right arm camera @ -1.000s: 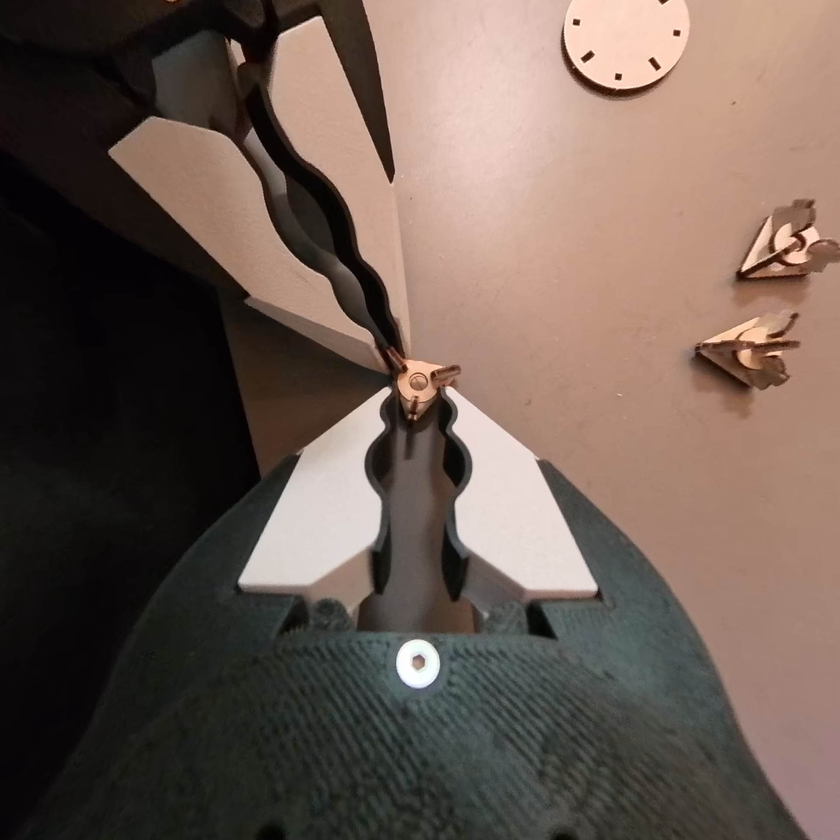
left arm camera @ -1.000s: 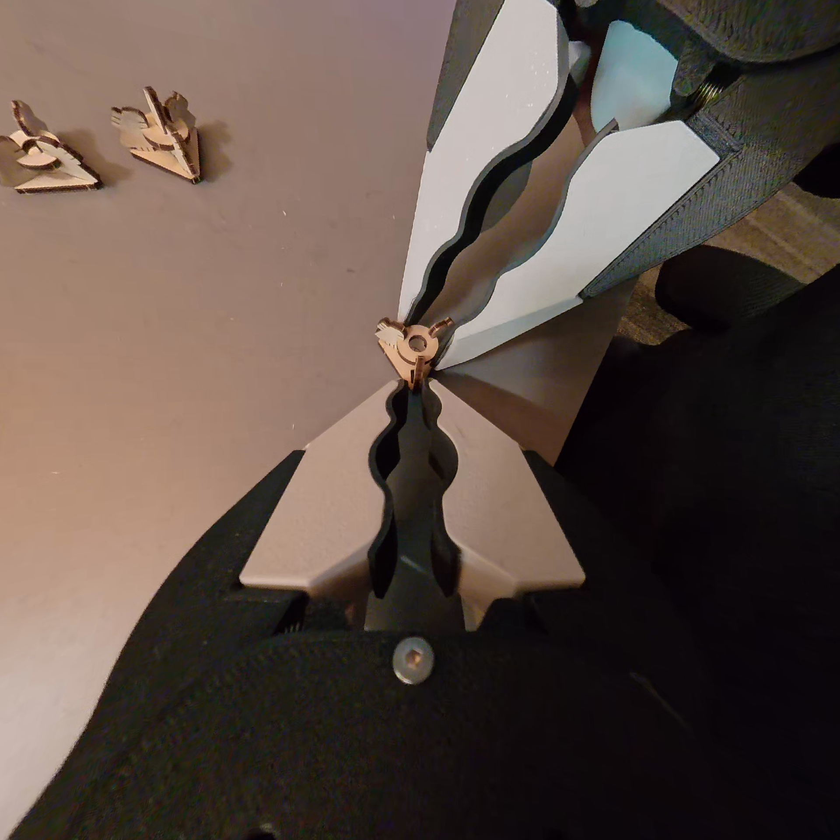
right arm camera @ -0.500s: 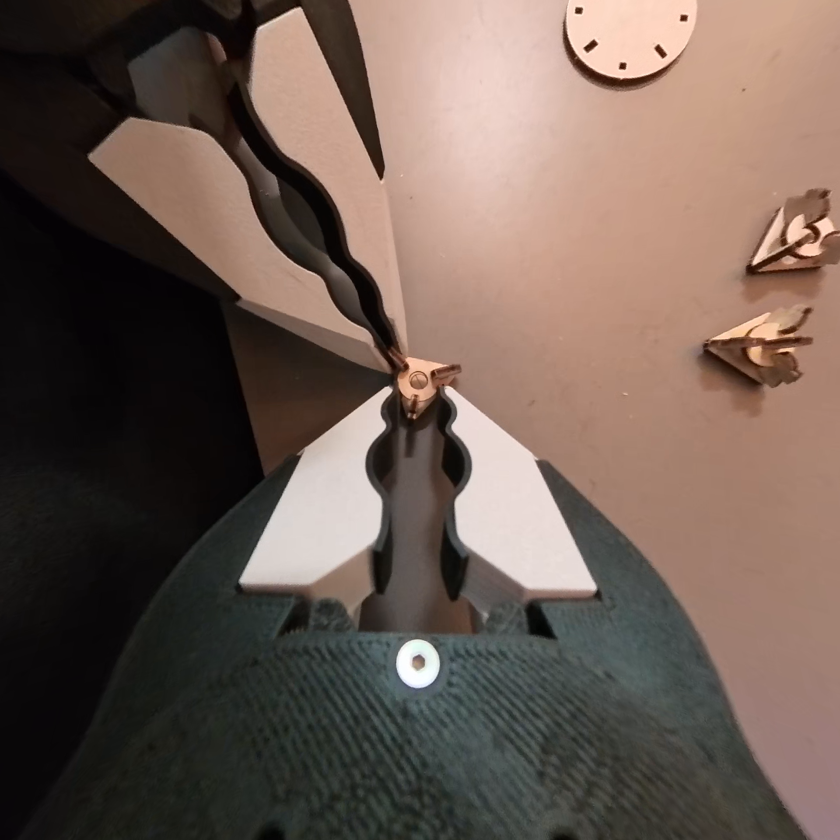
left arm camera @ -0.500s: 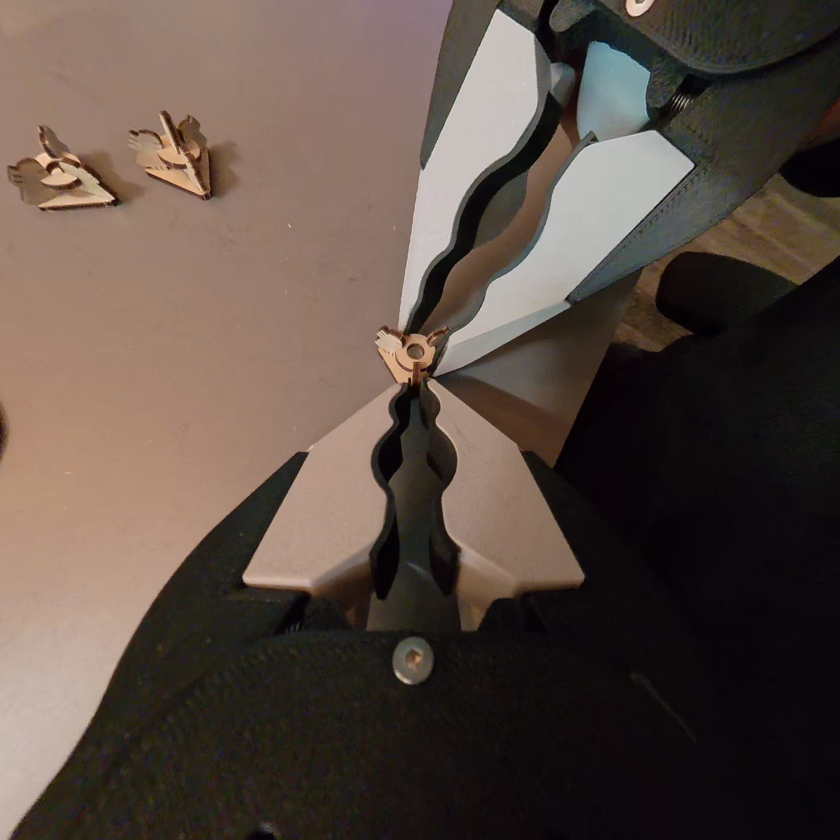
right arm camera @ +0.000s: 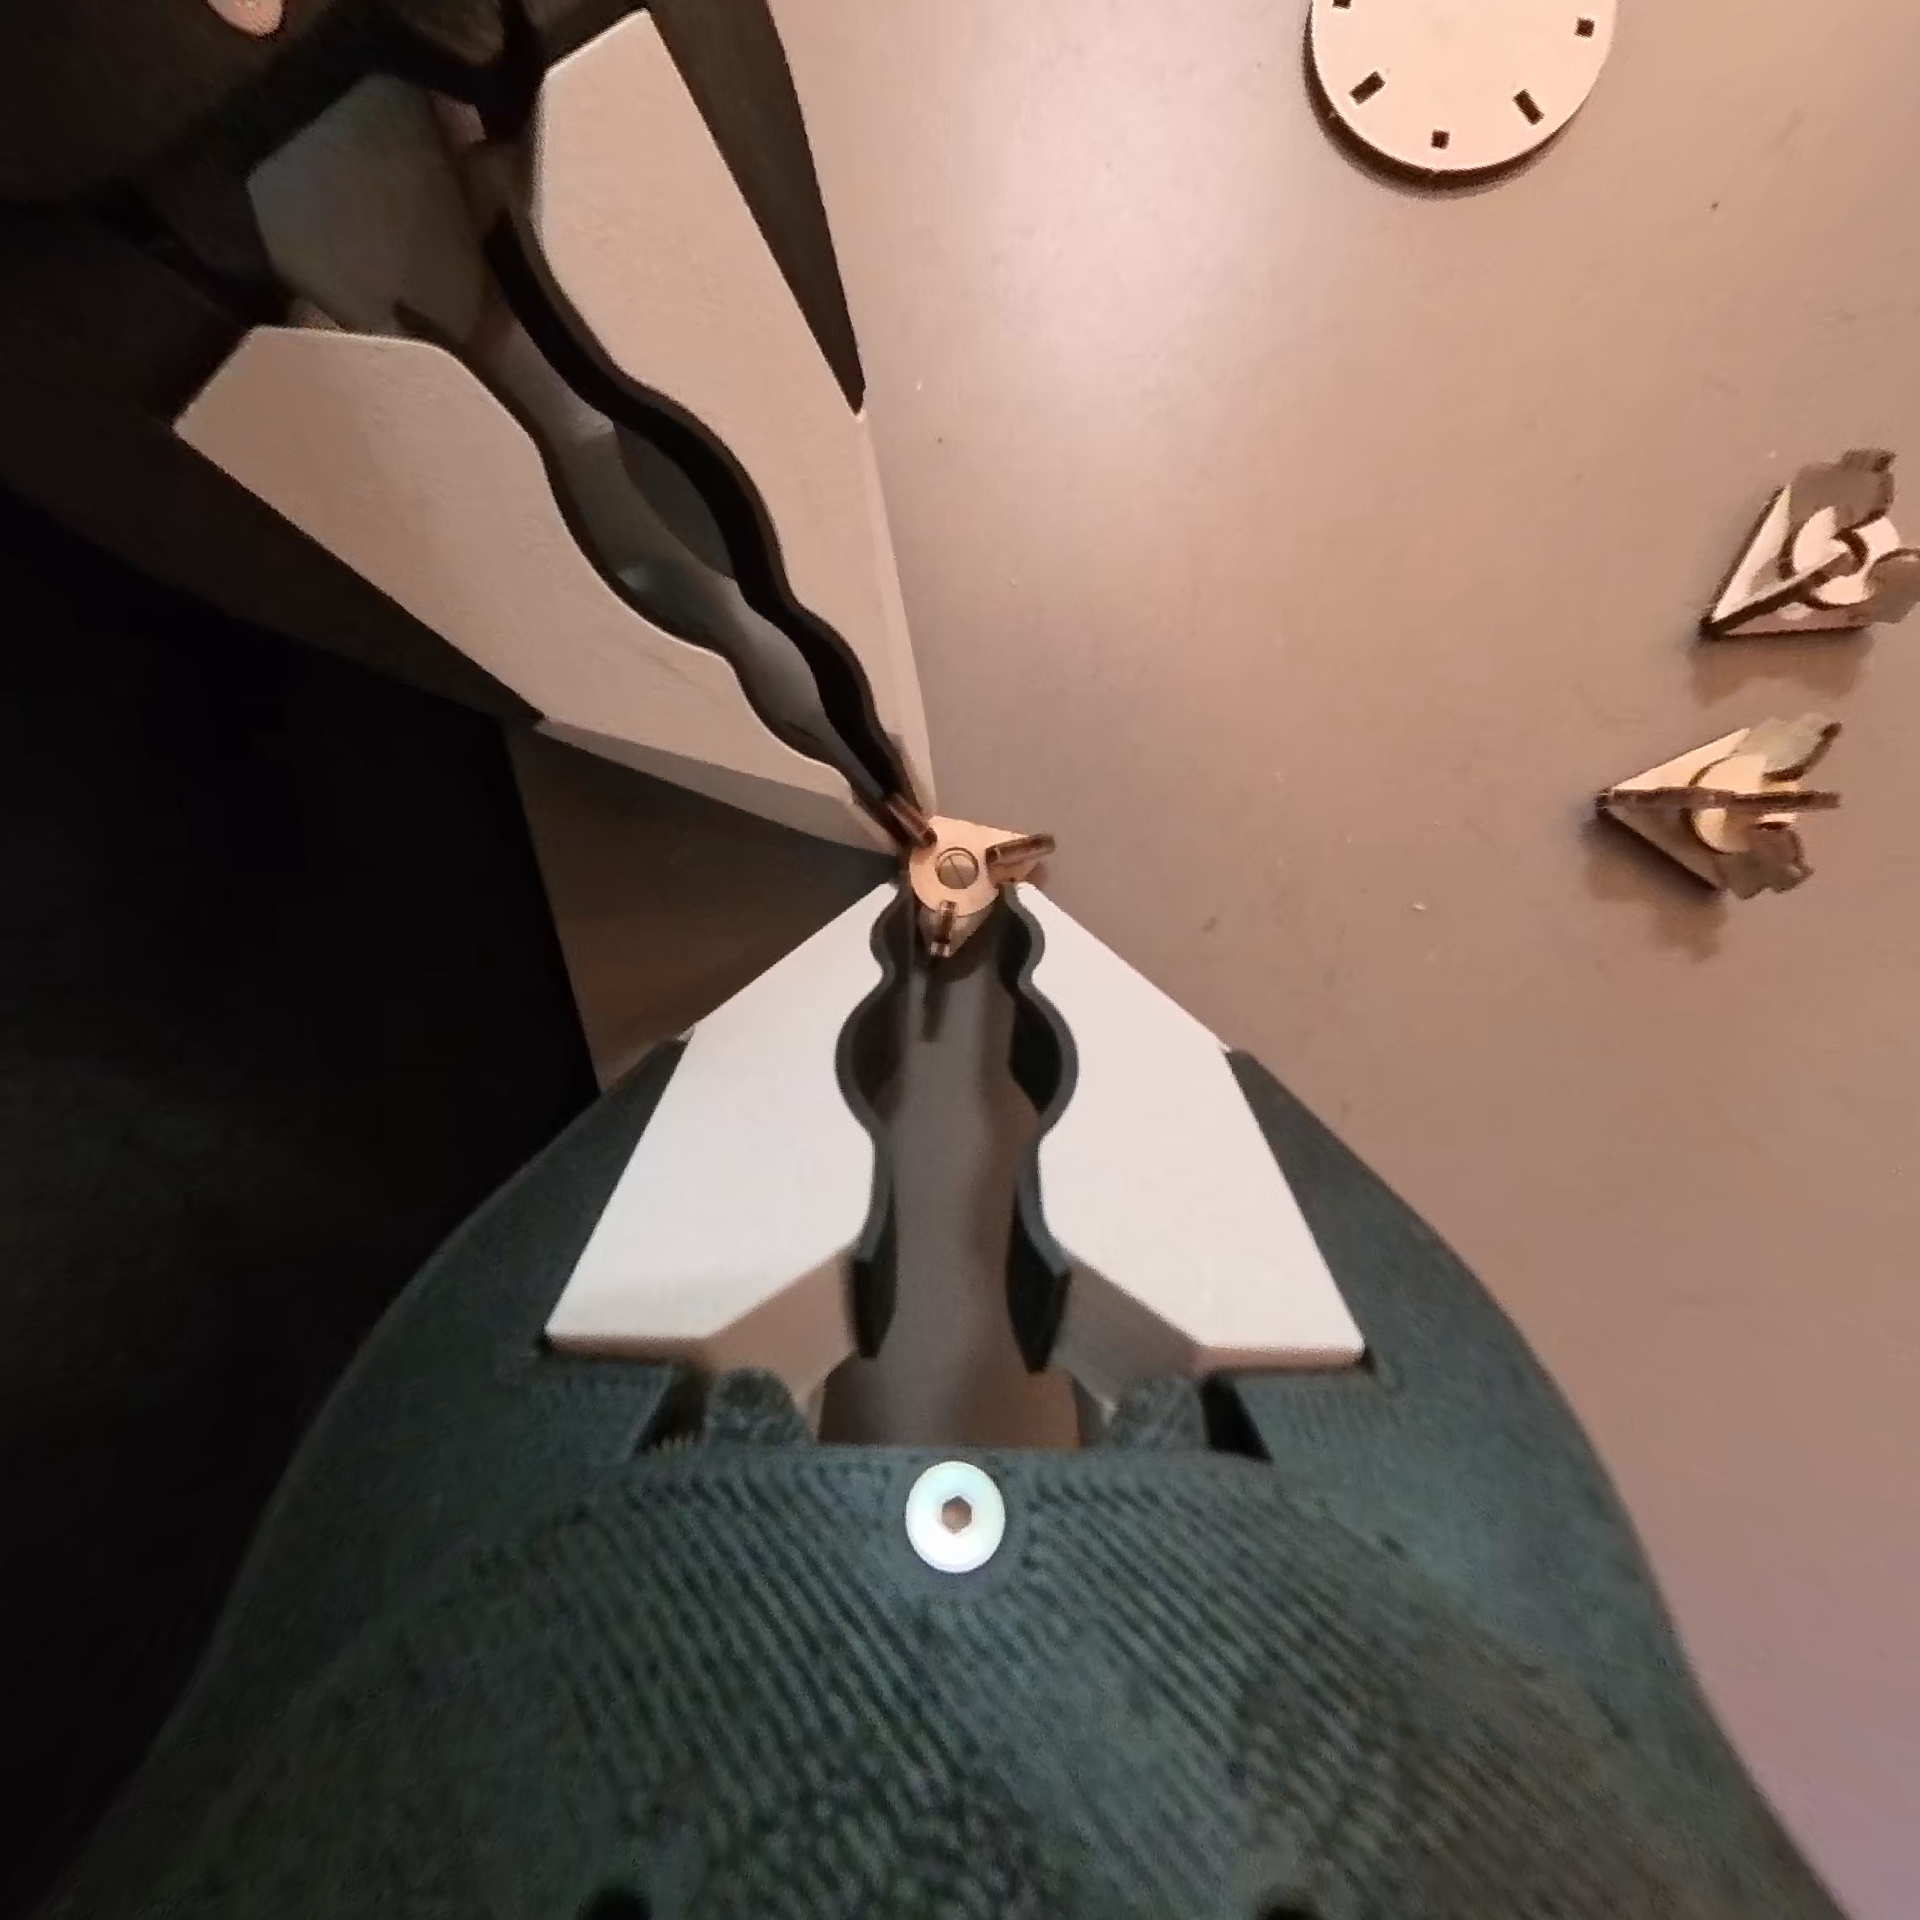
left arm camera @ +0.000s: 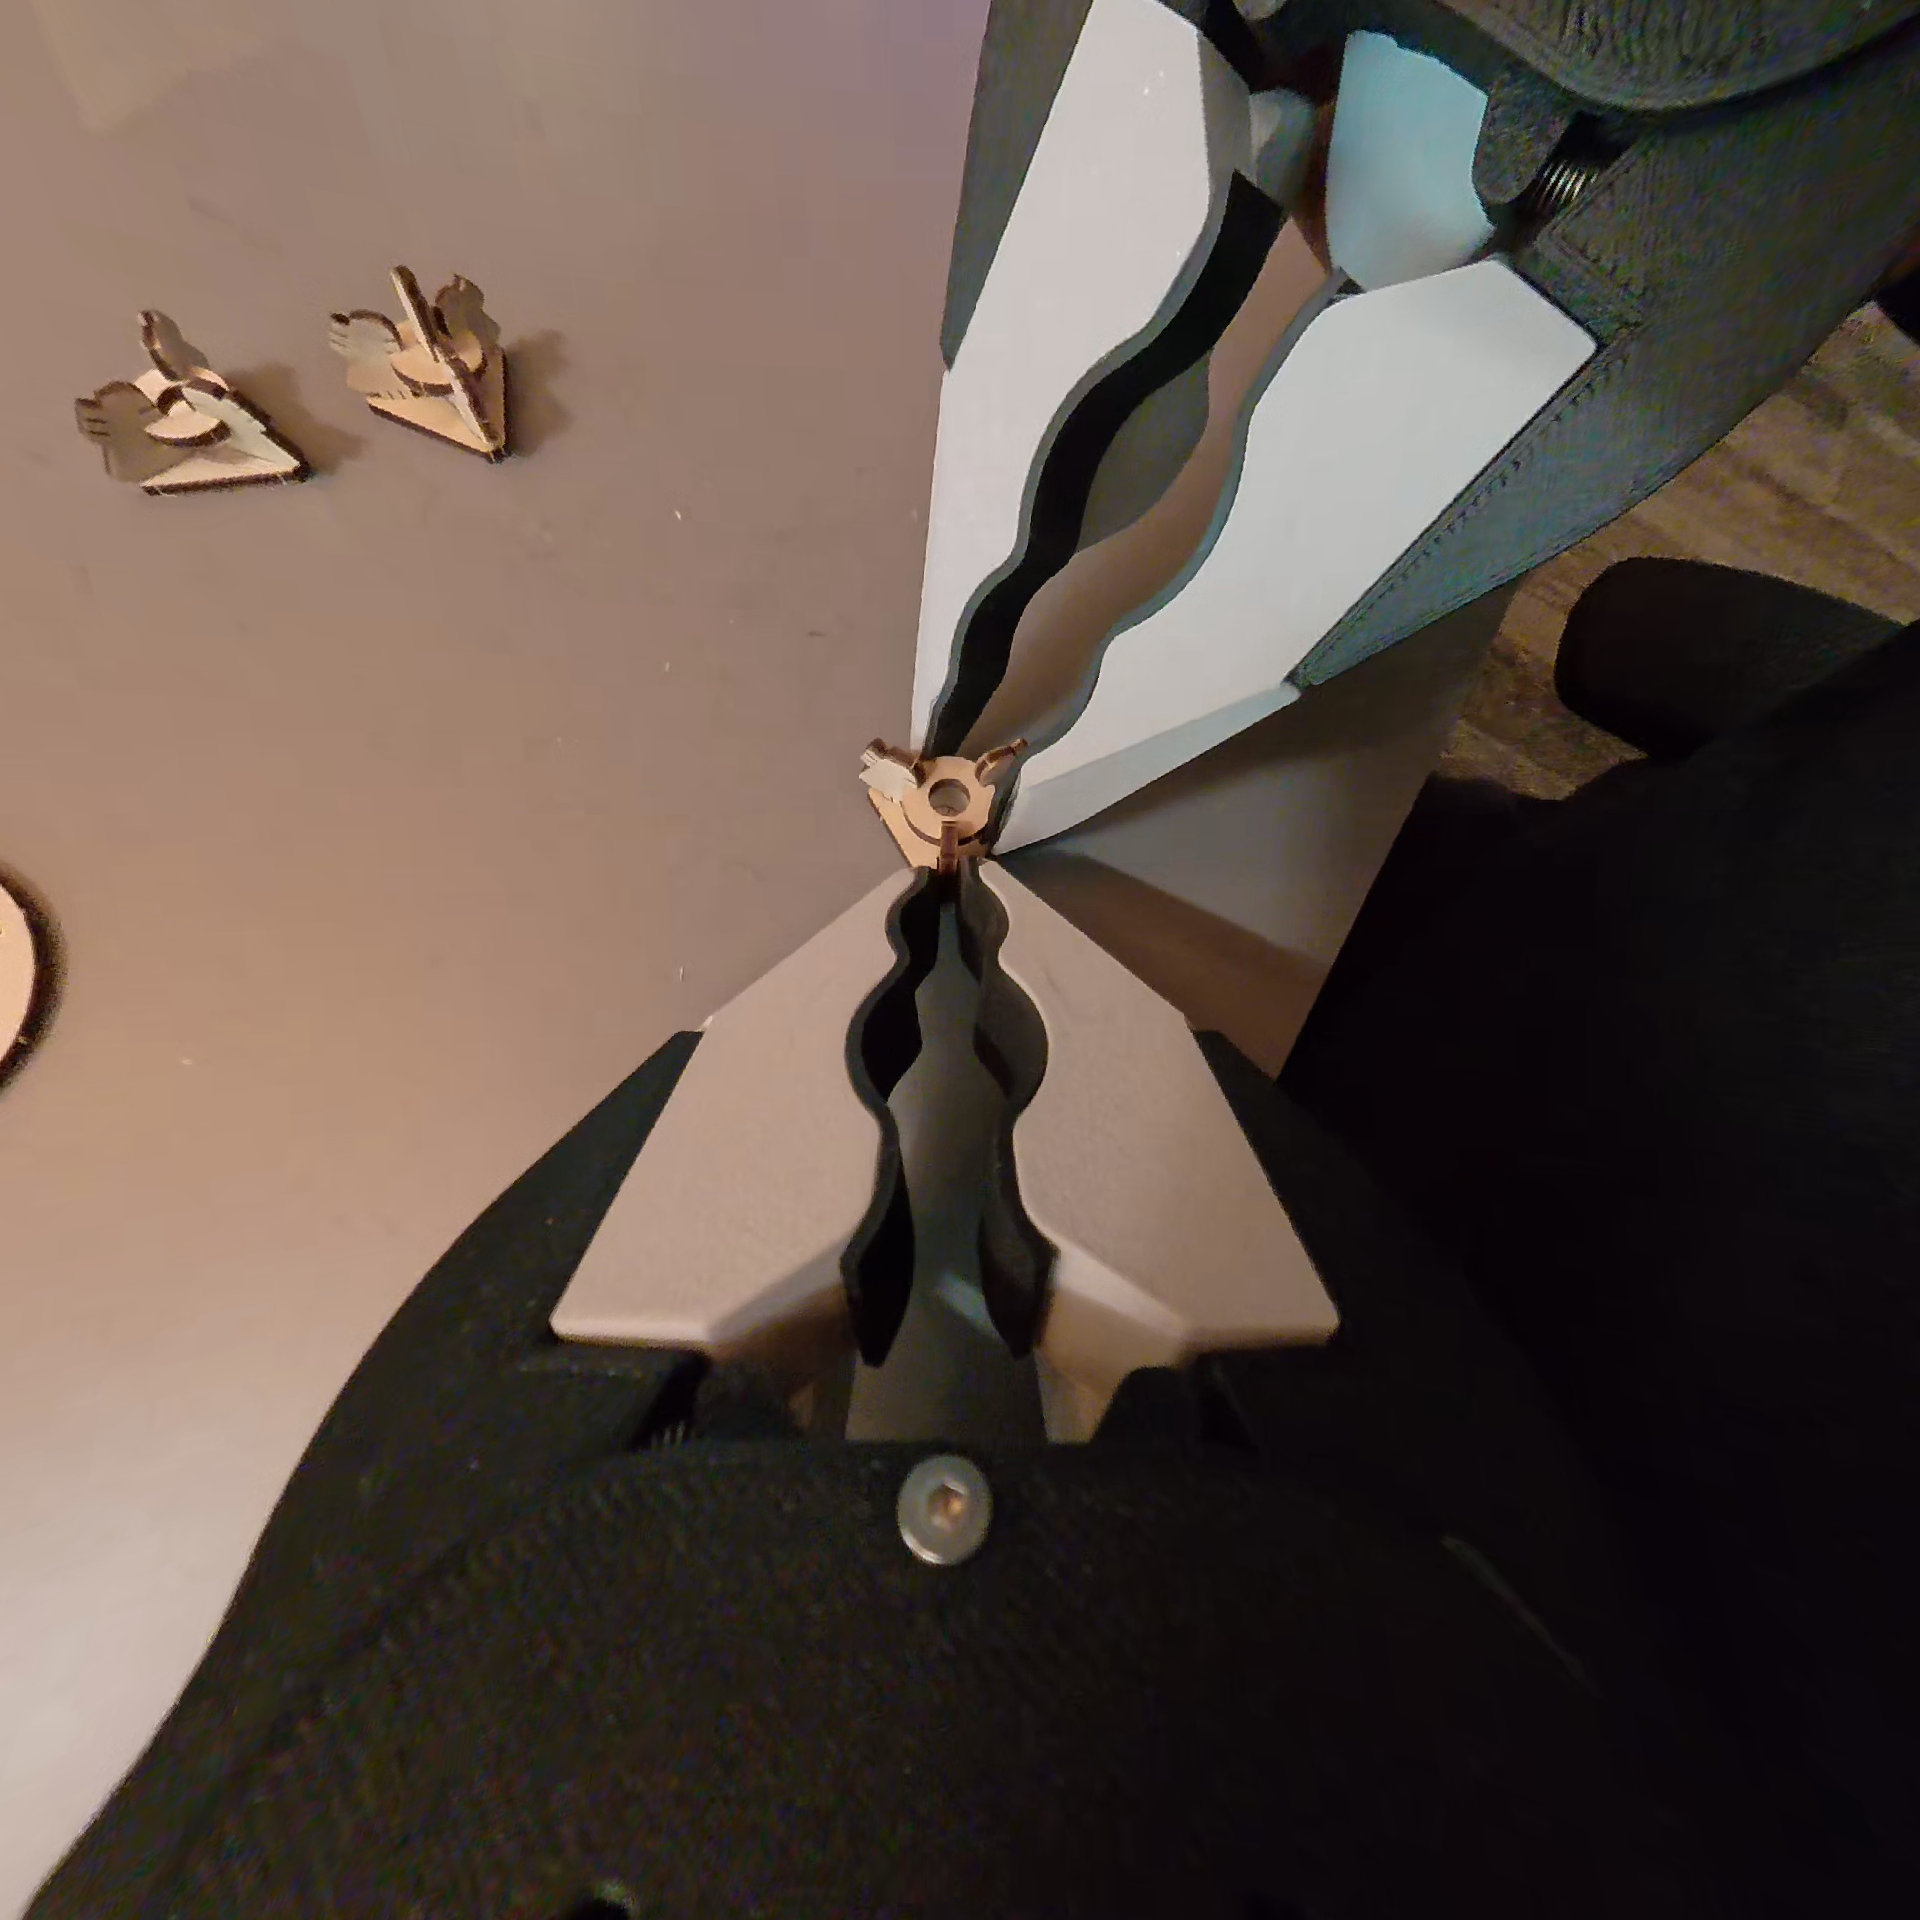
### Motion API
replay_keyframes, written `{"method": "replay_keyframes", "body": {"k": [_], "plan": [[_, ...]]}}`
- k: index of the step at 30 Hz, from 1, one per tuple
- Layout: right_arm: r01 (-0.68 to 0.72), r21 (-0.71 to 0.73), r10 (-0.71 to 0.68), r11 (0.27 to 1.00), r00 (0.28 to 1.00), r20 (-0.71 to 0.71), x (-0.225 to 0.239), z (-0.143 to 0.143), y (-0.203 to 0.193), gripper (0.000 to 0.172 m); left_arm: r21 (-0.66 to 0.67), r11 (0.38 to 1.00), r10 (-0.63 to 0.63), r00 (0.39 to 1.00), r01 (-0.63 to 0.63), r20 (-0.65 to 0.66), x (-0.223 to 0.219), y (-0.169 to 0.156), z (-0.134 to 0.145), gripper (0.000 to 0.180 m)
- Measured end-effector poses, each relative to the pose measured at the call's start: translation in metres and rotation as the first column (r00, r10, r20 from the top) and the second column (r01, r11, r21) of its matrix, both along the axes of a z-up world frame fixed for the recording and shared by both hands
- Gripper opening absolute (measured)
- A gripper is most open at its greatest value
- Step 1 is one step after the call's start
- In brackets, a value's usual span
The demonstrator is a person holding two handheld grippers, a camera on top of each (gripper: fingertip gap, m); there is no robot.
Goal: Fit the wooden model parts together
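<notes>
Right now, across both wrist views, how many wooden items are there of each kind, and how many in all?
Small wooden assemblies with three fins: 3, one between the tips of the left tool and the right tool, two lying on the table
Round slotted wooden discs: 1
Total: 4

You face a smooth grey-brown worktop [left arm camera: 520, 727] under warm, dim light; past its edge you see brown wood-grain floor [left arm camera: 1714, 468] and a black padded chair [left arm camera: 1714, 665].
</notes>
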State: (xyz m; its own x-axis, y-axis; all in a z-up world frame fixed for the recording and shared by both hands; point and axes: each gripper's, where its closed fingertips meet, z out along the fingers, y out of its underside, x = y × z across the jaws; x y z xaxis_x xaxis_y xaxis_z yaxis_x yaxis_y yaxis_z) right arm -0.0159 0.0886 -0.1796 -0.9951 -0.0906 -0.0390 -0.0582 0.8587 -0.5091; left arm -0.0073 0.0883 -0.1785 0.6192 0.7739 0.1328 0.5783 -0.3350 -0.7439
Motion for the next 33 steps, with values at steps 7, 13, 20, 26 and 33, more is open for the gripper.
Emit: {"method": "replay_keyframes", "body": {"k": [7,13,20,26,33], "plan": [[0.102,-0.06,-0.093,0.993,0.987,0.13,-0.003,0.014,-0.003,0.026,-0.013,1.0,0.001,1.0,-0.001,-0.009,0.0,0.0,0.0,0.004],[0.241,-0.076,-0.204,0.967,0.922,0.33,-0.007,0.021,-0.006,0.016,-0.023,1.0,0.001,1.0,-0.001,-0.016,0.0,0.0,0.0,0.004],[0.294,0.007,-0.275,0.956,0.884,0.379,-0.004,0.011,-0.006,0.03,-0.031,1.0,0.001,1.0,-0.002,-0.023,0.0,0.0,0.0,0.004],[0.337,0.074,-0.332,0.939,0.825,0.457,-0.002,0.004,-0.004,0.025,-0.038,0.999,0.001,1.0,-0.002,-0.028,0.0,0.0,-0.001,0.004],[0.341,0.124,-0.355,0.932,0.789,0.502,-0.001,0.003,-0.004,0.019,-0.064,0.998,-0.005,0.999,0.002,-0.044,0.0,0.0,-0.001,0.004]]}}
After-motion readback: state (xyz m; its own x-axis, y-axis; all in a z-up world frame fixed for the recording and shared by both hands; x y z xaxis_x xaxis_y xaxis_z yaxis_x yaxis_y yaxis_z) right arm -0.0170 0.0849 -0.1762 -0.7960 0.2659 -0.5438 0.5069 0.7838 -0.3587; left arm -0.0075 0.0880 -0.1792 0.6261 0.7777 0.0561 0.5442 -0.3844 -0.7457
